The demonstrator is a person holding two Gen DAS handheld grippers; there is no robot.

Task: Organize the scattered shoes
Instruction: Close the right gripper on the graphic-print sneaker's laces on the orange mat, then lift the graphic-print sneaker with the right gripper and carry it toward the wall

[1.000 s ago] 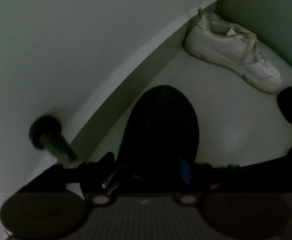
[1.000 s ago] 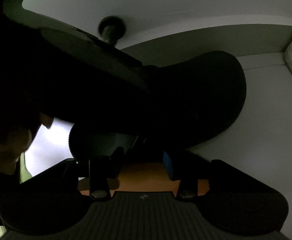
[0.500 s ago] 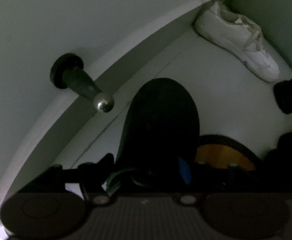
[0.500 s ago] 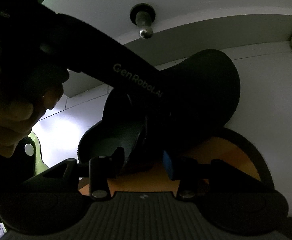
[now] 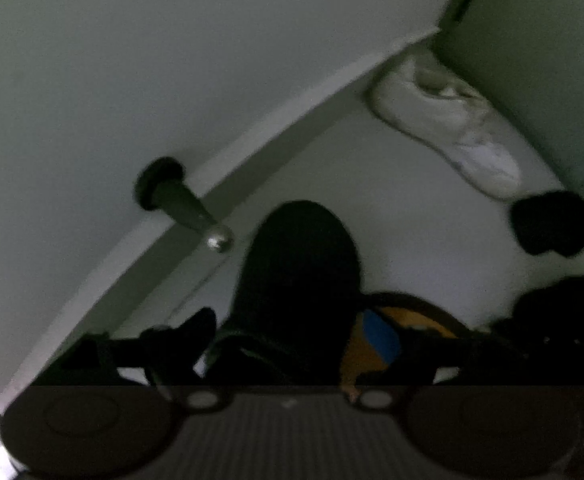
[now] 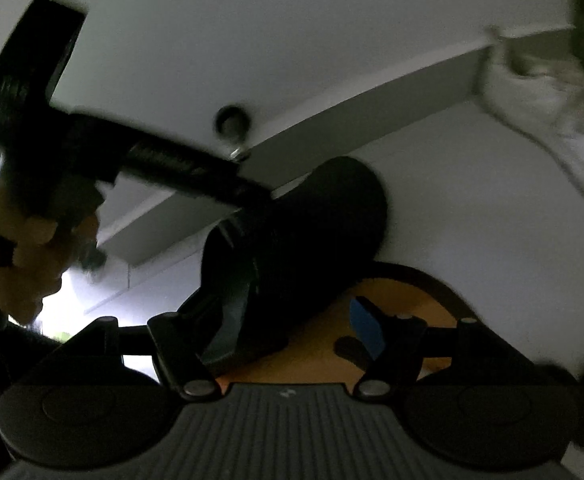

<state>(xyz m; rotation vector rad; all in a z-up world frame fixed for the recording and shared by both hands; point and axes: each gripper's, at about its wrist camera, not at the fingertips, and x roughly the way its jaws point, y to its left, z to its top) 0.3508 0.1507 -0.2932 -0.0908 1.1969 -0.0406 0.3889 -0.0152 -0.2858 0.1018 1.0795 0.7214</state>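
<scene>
Both views have drawn back; left gripper (image 5: 288, 332) clamped on black shoe (image 5: 298, 276), toe forward; right gripper (image 6: 276, 332) fingers apart beside it.

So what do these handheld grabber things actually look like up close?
Mostly black plastic. Each has a ribbed grey base with two round discs and silver screws, and two dark fingers, one tipped with a blue pad. Seen from the right wrist, the left gripper is a chunky black body with ridged sections, gripped by a bare hand. No cables or sleeves show.

Black shoe (image 5: 298, 280) foreground; white sneaker (image 5: 448, 128) in far corner.
</scene>
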